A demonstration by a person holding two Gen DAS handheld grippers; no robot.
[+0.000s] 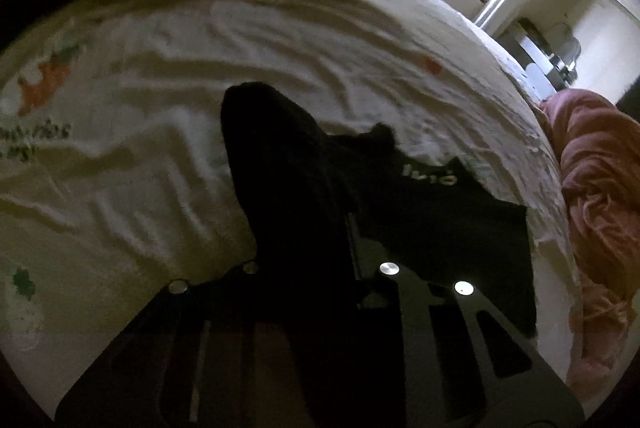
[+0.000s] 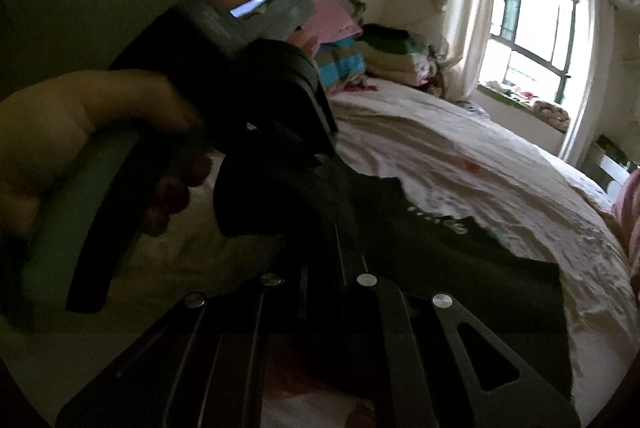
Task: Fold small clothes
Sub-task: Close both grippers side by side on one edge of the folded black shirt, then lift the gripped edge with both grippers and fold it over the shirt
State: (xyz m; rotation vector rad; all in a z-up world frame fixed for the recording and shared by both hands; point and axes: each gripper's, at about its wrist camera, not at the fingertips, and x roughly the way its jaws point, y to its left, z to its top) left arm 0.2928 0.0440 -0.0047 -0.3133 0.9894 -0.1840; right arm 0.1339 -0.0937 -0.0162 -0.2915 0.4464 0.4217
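**Barely begun: dark garment pinched at two points above the bed**

Clearly the fold is at its start. The dark green garment [image 2: 460,248], a small piece with pale lettering across it, hangs partly raised off the cream printed bedsheet [image 1: 200,75], its far part draping back down onto the sheet near the bed's right edge. No crease or doubled layer shows anywhere on it; it reads as bunched and dangling, not laid flat.

The left gripper [image 1: 348,228] has its jaws closed on a bunch of the cloth, which rises in a dark peak in front of the fingers. The right gripper [image 2: 340,244] is likewise shut on the fabric, and from its camera the left unit appears close by, with the person's hand [image 2: 80,131] wrapped round its green handle. So both tongs grip the same garment, at points near each other.

Judging by this, everything remains: spreading the piece flat on the sheet, folding it over, and setting it aside.

Further out, a pink blanket [image 1: 600,179] lies heaped at the bed's right edge, a stack of folded bedding [image 2: 360,55] sits at the head of the bed, and a bright window [image 2: 532,31] stands beyond.
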